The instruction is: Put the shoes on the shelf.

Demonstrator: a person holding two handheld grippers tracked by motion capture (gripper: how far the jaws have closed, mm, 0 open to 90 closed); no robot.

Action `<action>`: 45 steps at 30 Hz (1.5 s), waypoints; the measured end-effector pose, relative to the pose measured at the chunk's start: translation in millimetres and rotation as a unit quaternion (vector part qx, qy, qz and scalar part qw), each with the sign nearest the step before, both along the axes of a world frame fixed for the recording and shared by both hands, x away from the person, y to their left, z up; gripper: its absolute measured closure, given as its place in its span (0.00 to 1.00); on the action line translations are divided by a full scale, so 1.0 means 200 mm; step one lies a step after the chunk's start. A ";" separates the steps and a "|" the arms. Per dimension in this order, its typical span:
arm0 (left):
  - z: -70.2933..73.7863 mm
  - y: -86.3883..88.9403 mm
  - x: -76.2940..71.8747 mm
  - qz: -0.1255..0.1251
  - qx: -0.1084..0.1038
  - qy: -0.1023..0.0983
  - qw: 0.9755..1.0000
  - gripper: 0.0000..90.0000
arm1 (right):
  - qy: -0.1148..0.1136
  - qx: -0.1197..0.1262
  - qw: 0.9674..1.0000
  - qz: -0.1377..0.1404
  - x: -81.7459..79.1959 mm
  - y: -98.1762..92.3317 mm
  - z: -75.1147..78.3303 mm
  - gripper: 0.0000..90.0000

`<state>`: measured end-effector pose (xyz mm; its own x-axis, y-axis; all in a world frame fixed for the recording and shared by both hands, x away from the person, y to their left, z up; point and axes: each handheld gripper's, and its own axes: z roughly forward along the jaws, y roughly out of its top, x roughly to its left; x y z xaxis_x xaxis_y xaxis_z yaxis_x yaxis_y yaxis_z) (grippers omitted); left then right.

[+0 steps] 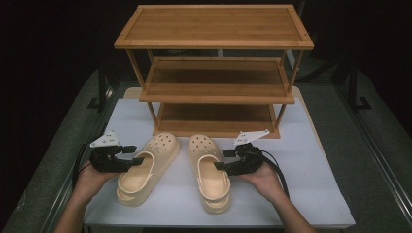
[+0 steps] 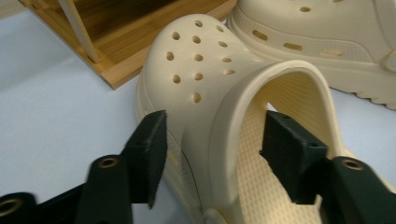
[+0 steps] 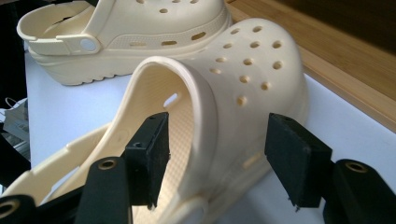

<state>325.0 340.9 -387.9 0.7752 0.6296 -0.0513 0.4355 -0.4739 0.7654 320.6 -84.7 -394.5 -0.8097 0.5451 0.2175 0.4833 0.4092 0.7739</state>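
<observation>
Two cream perforated clogs lie toes toward the rack on a white mat. The left clog has its outer side wall between the jaws of my left gripper. In the left gripper view one pad lies against the outside of that clog and the other pad sits inside the opening against the rim. My right gripper grips the right clog the same way. In the right gripper view one pad is inside the clog and the other pad is on the outer wall.
A three-tier bamboo shoe rack stands just beyond the toes, its shelves bare. The white mat has free room to the right and left of the shoes. Dark floor and stand legs surround the table.
</observation>
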 end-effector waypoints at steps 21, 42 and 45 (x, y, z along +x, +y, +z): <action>0.04 -0.06 -0.04 0.038 0.048 -0.033 0.998 0.88 | -0.064 -0.049 0.997 -0.016 -0.03 0.03 0.01 0.88; 0.15 -0.23 0.04 0.046 0.037 -0.059 0.996 0.93 | -0.107 -0.065 0.990 -0.071 0.01 -0.19 0.13 0.93; 0.15 -0.26 0.06 0.045 0.040 -0.062 0.996 0.93 | -0.109 -0.065 0.989 -0.080 0.02 -0.22 0.14 0.93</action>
<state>336.4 289.5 -357.0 0.7128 0.6950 0.0943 0.3835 -0.4988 0.7772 324.3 -127.7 -365.7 -0.7312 0.6814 -0.0329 0.3769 0.4437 0.8130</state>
